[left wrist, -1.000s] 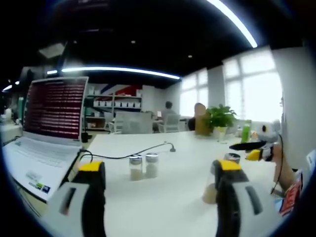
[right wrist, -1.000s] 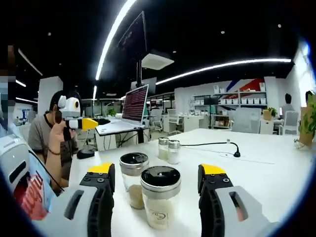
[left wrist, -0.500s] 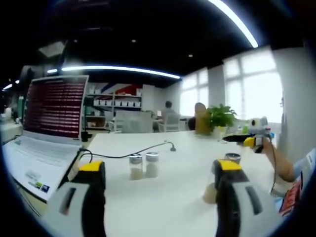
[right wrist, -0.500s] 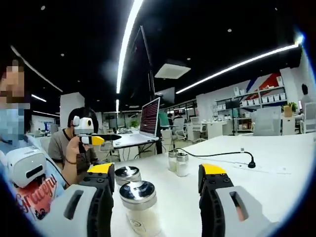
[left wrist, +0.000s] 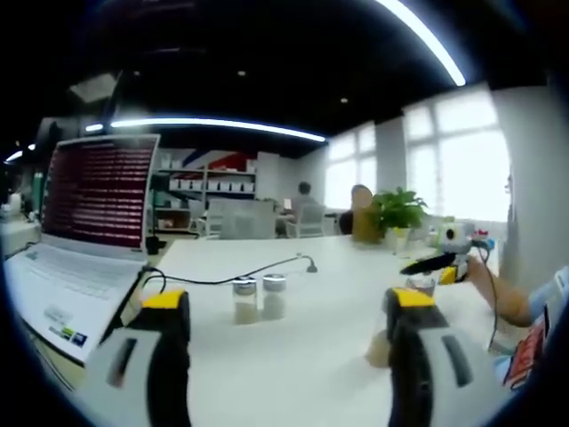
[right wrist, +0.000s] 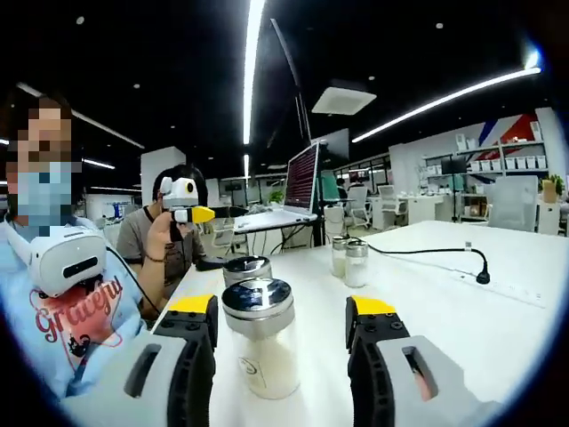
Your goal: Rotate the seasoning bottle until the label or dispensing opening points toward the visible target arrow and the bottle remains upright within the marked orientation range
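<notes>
The seasoning bottle, clear glass with a metal lid and pale powder, stands upright on the white table. A small round mark on its lower front faces the camera. My right gripper is open, and its yellow-tipped jaws stand on either side of the bottle with gaps on both sides. A second like bottle stands just behind. In the left gripper view my left gripper is open over bare table. The right gripper shows at the right in a hand, above a lidded bottle.
Two small shakers stand mid-table beside a black cable. An open laptop sits at the table's left. A seated person's hand holds up another yellow-tipped gripper. A person in a blue shirt with a white headset is close.
The right gripper view has swung left and the front bottle now sits nearer between its jaws. In the left gripper view the right gripper rose, then dipped toward the bottles. The left gripper stayed still.
</notes>
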A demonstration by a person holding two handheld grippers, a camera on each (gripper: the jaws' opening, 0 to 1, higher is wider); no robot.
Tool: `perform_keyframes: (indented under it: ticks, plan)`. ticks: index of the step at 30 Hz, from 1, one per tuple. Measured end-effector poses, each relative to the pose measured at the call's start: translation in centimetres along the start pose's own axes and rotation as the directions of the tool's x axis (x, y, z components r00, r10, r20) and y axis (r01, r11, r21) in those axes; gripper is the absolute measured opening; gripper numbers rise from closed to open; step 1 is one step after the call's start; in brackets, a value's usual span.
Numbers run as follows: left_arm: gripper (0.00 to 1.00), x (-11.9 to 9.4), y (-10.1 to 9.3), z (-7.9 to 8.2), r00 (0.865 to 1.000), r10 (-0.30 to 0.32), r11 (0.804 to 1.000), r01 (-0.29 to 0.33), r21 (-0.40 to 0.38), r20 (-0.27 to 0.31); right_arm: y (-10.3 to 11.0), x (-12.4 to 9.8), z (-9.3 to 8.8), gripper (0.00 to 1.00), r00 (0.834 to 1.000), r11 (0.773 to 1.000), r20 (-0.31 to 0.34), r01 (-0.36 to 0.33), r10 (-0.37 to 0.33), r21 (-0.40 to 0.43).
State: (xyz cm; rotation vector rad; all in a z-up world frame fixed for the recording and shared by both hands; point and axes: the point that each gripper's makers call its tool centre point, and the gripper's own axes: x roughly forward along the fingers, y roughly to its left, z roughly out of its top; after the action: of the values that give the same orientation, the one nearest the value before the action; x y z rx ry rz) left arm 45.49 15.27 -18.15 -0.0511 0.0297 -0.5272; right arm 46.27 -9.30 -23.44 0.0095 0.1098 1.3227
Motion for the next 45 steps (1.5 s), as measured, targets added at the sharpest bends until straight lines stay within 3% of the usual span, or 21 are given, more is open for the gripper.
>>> perform_keyframes:
  ticks: [9,12,17,23,26,45]
  plan:
    - [0.97,-0.1,0.1,0.1,1.000,0.002,1.000,-0.002,0.003,-0.001,1.7,1.5,-0.7,0.55,0.996,0.997,-0.044,-0.073,0.072,-0.025]
    - [0.97,-0.1,0.2,0.1,1.000,0.001,1.000,-0.001,0.003,0.001,2.0,2.2,-0.9,0.59,0.995,0.996,-0.050,-0.087,0.086,-0.015]
    - [0.97,-0.2,-0.3,0.2,1.000,-0.007,1.000,0.007,0.010,0.004,3.0,2.7,-0.6,0.39,0.992,0.992,-0.038,-0.123,0.122,-0.029]
    - [0.97,-0.3,-0.2,0.3,1.000,-0.002,1.000,0.002,0.011,0.006,3.3,2.7,-0.9,0.38,0.994,0.993,-0.019,-0.110,0.109,-0.045]
    - [0.96,-0.3,-0.2,0.3,1.000,0.000,1.000,0.000,0.010,0.005,3.4,2.8,-0.9,0.38,0.995,0.995,-0.046,-0.089,0.086,-0.054]
    - [0.96,-0.2,-0.6,0.1,1.000,-0.016,1.000,0.016,0.009,-0.002,1.3,2.2,-0.7,0.38,0.997,0.997,-0.057,-0.056,0.053,-0.048]
